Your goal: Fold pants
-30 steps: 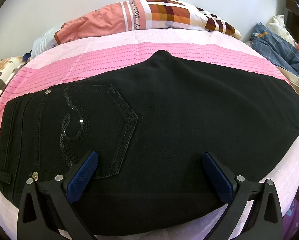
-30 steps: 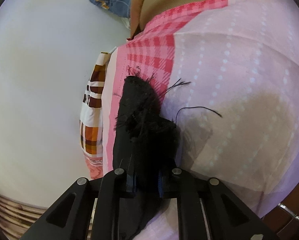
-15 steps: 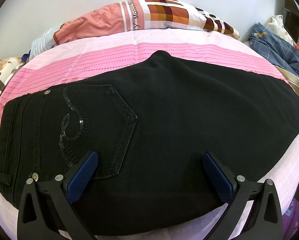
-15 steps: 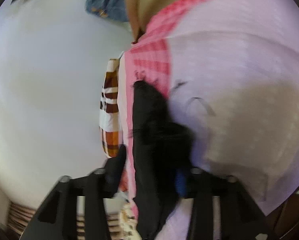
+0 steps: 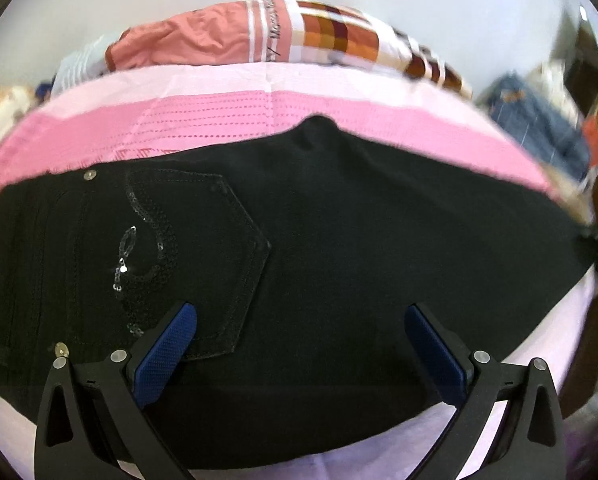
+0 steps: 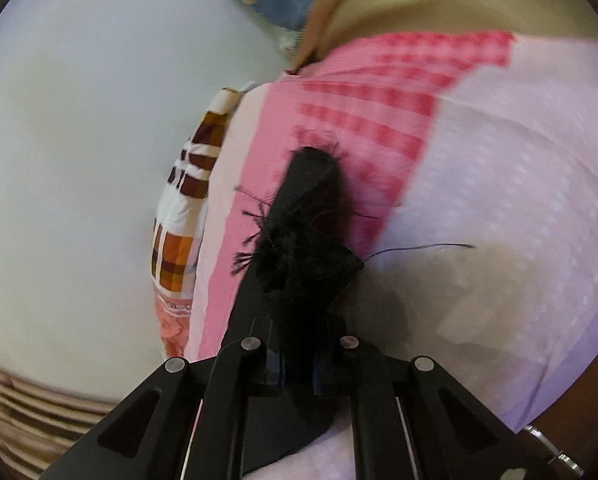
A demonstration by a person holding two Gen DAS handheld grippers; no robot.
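Black pants [image 5: 359, 220] lie flat across the pink bed sheet [image 5: 219, 120], the sequinned back pocket [image 5: 171, 240] to the left and the legs running off to the right. My left gripper [image 5: 299, 312] hovers open over the near edge of the pants, its blue pads [image 5: 167, 352] wide apart and gripping nothing. In the right wrist view my right gripper [image 6: 299, 364] has its jaws closing, and the pads press on the frayed leg hem [image 6: 303, 248], which stands up off the sheet [image 6: 499, 200].
A checked orange and pink pillow [image 5: 299, 32] lies along the far side of the bed against a white wall. Blue and tan clothes [image 5: 535, 120] are piled at the right end. A brown bed frame edge [image 6: 559, 420] shows bottom right.
The right gripper opened around the hem, then closed on it again and rose with it. The left gripper stayed open over the pants, only tilting slightly.
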